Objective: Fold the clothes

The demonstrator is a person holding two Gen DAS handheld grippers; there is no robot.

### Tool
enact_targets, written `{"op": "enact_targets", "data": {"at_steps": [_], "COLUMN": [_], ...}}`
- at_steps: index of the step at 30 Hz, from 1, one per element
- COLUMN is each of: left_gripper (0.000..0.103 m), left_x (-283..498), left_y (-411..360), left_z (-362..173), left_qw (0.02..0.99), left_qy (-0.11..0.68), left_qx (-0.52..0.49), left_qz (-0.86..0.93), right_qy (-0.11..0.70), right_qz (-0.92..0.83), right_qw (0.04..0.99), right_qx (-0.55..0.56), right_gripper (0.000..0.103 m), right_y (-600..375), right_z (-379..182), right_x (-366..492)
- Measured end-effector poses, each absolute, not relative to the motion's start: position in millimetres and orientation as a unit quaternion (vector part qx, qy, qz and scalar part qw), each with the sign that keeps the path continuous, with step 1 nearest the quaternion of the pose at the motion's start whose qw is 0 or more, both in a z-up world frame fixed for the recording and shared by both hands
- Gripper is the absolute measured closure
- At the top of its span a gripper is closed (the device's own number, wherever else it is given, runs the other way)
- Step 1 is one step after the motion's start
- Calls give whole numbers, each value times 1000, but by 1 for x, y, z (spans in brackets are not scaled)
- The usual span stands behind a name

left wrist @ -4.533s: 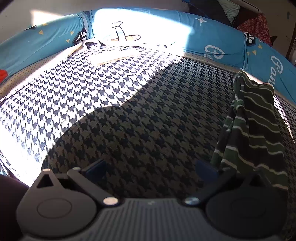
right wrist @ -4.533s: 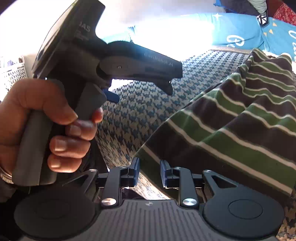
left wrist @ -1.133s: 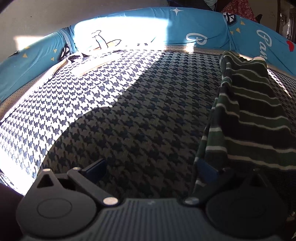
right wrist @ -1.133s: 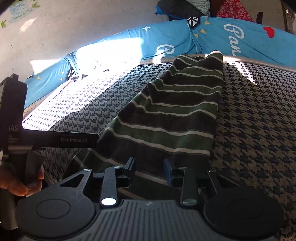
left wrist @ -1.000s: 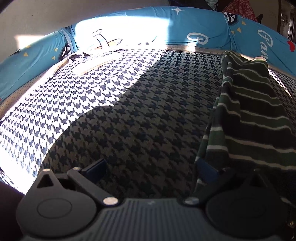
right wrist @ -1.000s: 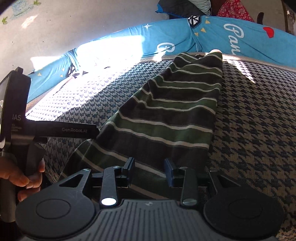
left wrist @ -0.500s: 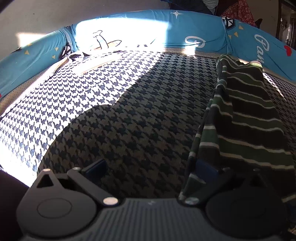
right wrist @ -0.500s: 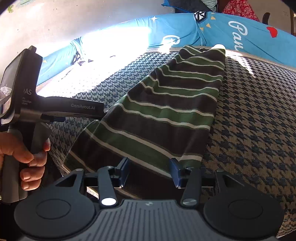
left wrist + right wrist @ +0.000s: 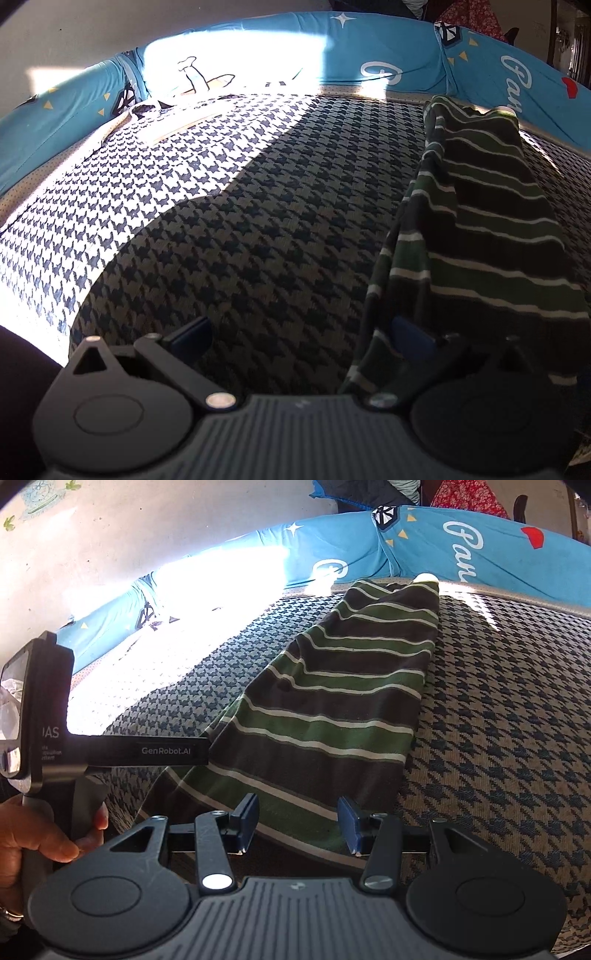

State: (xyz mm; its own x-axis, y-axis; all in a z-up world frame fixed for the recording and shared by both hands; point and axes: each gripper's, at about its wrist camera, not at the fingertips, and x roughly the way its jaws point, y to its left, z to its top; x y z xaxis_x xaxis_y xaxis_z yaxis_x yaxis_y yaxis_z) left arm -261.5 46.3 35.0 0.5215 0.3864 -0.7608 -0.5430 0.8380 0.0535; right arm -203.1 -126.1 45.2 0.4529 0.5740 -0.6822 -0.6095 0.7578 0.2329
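Your right gripper [image 9: 297,821], jaws parted and pressing nothing, sits over the striped shirt's [image 9: 332,709] near end; it runs lengthwise straight away. Your left gripper [image 9: 299,336] gapes wide beside it.

Home — bed [image 9: 258,229], printed bolsters [image 9: 461,550]

"GenRobot.AI" is printed in pale letters on the black finger of the left gripper [image 9: 166,751], seen at the left of the right wrist view. On the body of that gripper, "AS" can be made out above small lines too blurred to be read. On the blue cushion [image 9: 461,550] at the upper right, white script letters "Par" are seen, cut off by the frame edge.
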Motion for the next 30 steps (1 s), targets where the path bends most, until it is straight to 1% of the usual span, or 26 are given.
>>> {"op": "enact_targets", "data": {"at_steps": [6, 8, 13, 19, 24, 30], "left_gripper": [0, 0, 0, 0, 0, 0], "left_x": [-262, -262, -263, -265, -265, -261], "left_y": [48, 48, 49, 46, 41, 37], "left_z": [34, 34, 32, 35, 38, 42], "left_qw": [865, 865, 866, 868, 872, 879], "left_qy": [411, 411, 409, 405, 397, 387], "left_qx": [-106, -106, -107, -105, -88, -82], "left_qz": [269, 269, 267, 267, 271, 268], "right_qy": [420, 422, 428, 432, 417, 406], "right_qz": [334, 338, 361, 417, 449, 441], "right_qw": [843, 841, 825, 791, 780, 794], "right_qx": [-19, -28, -75, -121, -126, -105], "right_gripper": [55, 50, 42, 41, 41, 41], "right_y": [-125, -123, -116, -111, -112, -114], "right_z": [38, 39, 41, 48, 60, 69], "right_x": [-198, -199, -201, -190, -170, -131]}}
